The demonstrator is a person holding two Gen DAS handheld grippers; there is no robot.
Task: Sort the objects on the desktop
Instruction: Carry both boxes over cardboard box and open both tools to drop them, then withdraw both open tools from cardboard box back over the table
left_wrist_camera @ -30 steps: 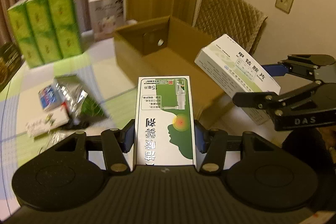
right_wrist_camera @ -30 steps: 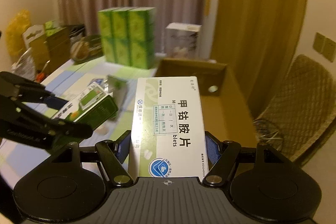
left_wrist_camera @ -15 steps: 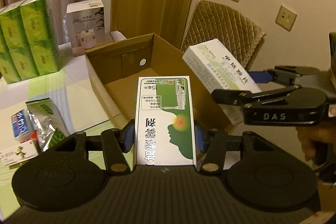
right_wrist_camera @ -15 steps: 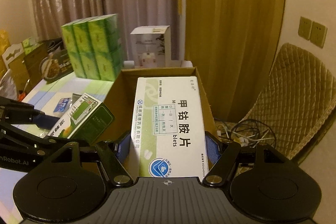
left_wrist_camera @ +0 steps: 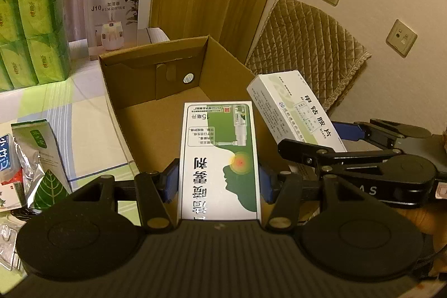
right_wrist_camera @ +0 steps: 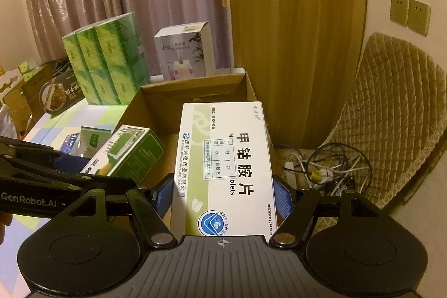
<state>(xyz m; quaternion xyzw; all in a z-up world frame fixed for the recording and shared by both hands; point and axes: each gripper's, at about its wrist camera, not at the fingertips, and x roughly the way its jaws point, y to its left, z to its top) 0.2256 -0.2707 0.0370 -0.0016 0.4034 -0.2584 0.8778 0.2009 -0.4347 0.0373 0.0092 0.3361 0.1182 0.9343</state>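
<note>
Drop-off step: left hand-held gripper [left_wrist_camera: 218,183] pinching green spray box [left_wrist_camera: 219,158], right hand-held gripper [right_wrist_camera: 223,194] pinching white tablet box [right_wrist_camera: 223,166], both over cardboard box [left_wrist_camera: 156,80] at 12 o'clock. Next: lower in, spread jaws.

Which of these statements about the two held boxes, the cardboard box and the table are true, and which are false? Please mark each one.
1. The left gripper is clamped on a green-and-white medicine box. True.
2. The right gripper holds nothing. False: its pads press on a white tablet box.
3. The open cardboard box already contains several items. False: the visible part of its floor is bare.
4. A white humidifier box stands upright behind the cardboard box. True.
5. The green tissue packs lie inside the cardboard box. False: they stand on the table, beside it.
</note>
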